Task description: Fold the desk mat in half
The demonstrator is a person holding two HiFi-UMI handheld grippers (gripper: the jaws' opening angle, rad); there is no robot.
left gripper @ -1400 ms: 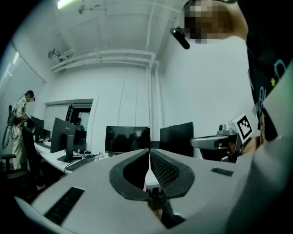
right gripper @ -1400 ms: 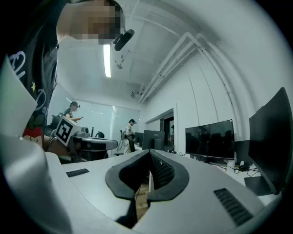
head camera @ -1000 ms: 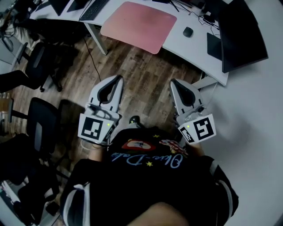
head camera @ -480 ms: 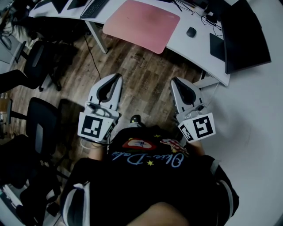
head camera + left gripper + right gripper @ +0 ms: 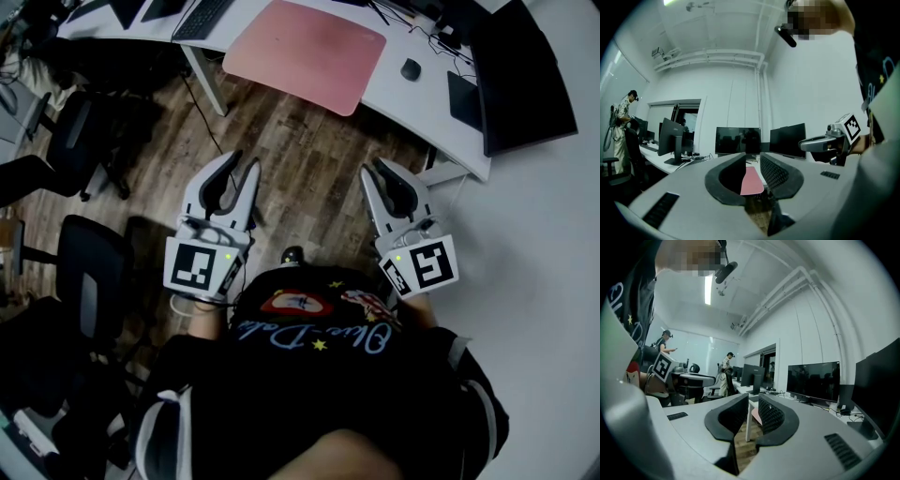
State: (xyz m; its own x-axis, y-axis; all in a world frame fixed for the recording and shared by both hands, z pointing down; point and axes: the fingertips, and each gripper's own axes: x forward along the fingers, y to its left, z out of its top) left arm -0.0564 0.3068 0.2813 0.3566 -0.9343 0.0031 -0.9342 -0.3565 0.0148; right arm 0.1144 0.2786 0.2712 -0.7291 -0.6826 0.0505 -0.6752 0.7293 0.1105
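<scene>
The pink desk mat (image 5: 305, 52) lies flat and unfolded on the white desk (image 5: 394, 94) at the top of the head view. Both grippers hover over the wooden floor, short of the desk and pointing at it. My left gripper (image 5: 242, 165) is open with nothing between its jaws, which have just been opening. Through its gap the mat (image 5: 751, 180) shows far ahead. My right gripper (image 5: 376, 170) is also slightly open and empty, its jaws just having parted. A sliver of the mat (image 5: 756, 416) and a white desk leg (image 5: 748, 425) show between its fingers.
A keyboard (image 5: 199, 19) lies left of the mat, a mouse (image 5: 410, 68) to its right, and a dark monitor (image 5: 520, 75) beyond that. Office chairs (image 5: 80, 141) stand at the left. Monitors (image 5: 738, 140) line the desk. People (image 5: 725, 371) stand far off.
Both grippers' jaws went from shut to slightly parted. Both hands edged forward toward the desk, and the mat sits a little further right in the head view.
</scene>
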